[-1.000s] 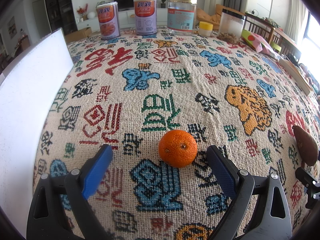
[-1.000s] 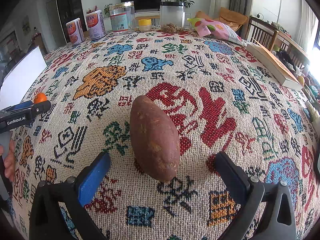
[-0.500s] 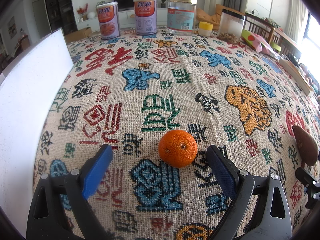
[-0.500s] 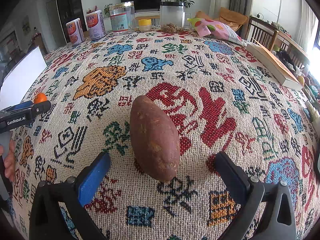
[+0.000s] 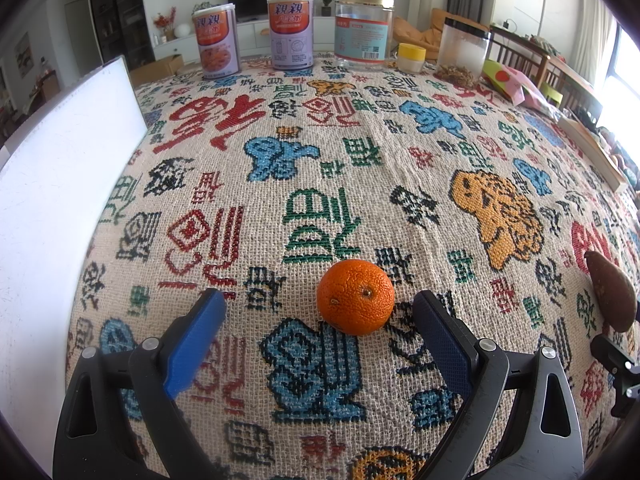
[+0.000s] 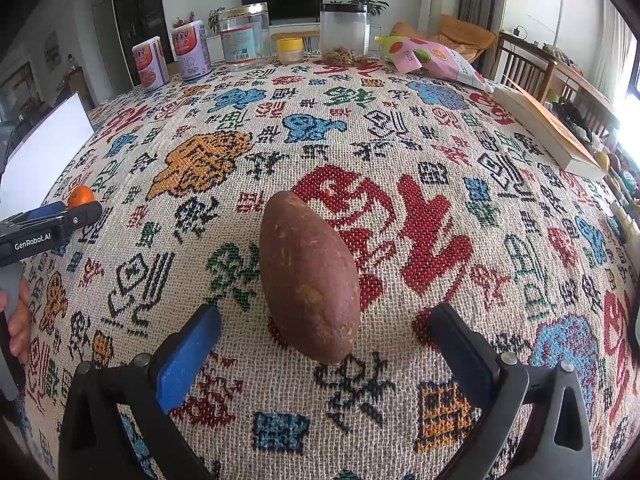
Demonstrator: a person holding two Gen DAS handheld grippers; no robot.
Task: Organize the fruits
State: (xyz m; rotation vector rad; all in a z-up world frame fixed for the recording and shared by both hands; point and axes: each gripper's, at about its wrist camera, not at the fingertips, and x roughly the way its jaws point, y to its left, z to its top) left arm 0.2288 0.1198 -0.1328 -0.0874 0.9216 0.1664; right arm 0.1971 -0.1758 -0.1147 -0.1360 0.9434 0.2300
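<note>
- The left claw [image 5: 318, 308] is hanging low over the worktop [image 5: 360, 184] with its blue pads spread wide apart, gripping nothing; the orange [image 5: 355, 297] is sitting on the patterned cloth between the two tips, closer to the right pad and touching neither.
- The right claw [image 6: 324, 324] is likewise standing wide apart and empty, with the sweet potato [image 6: 309, 274] lying lengthwise on the cloth, its near end reaching in between the pads.
- Judging by this, the step in hand is the approach before a first pickup: both pieces are lined up but neither is being gripped.
- The next move is likely calling for a short push forward, so the pads are flanking the widest part of each piece, and then a closing squeeze; the orange, being round, may roll if one pad is reaching it first.
- No basket, bowl or tray for the fruit is showing in either view, so where the pieces are going is not clear.
- The white board [image 5: 52, 216] at the left edge is running out of view, and what it belongs to is hard to tell.
- In the left wrist view the sweet potato is partly cut off by the rim.
</note>
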